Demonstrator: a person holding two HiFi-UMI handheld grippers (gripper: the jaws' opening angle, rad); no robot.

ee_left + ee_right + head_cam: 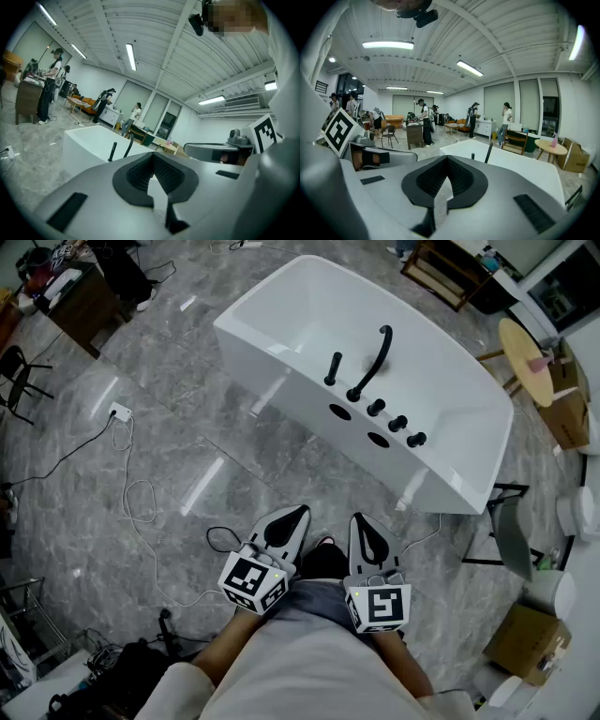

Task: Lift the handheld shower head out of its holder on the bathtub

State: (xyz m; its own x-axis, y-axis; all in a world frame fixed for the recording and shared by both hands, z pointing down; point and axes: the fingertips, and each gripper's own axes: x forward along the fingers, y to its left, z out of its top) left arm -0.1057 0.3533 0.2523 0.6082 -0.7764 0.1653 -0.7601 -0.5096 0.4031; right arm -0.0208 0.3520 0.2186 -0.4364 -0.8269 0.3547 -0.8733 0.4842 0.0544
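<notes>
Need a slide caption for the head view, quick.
Left gripper and right gripper shut and empty, short of the white bathtub; handheld shower head sits in its holder.

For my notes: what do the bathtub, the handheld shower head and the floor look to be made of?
Bathtub: glossy white, probably acrylic or enamel, with a bright sheen on its wall.
Handheld shower head: matte black, likely coated metal, showing no glints.
Floor: polished grey stone or stone-look tile, with veining and reflected light streaks.
</notes>
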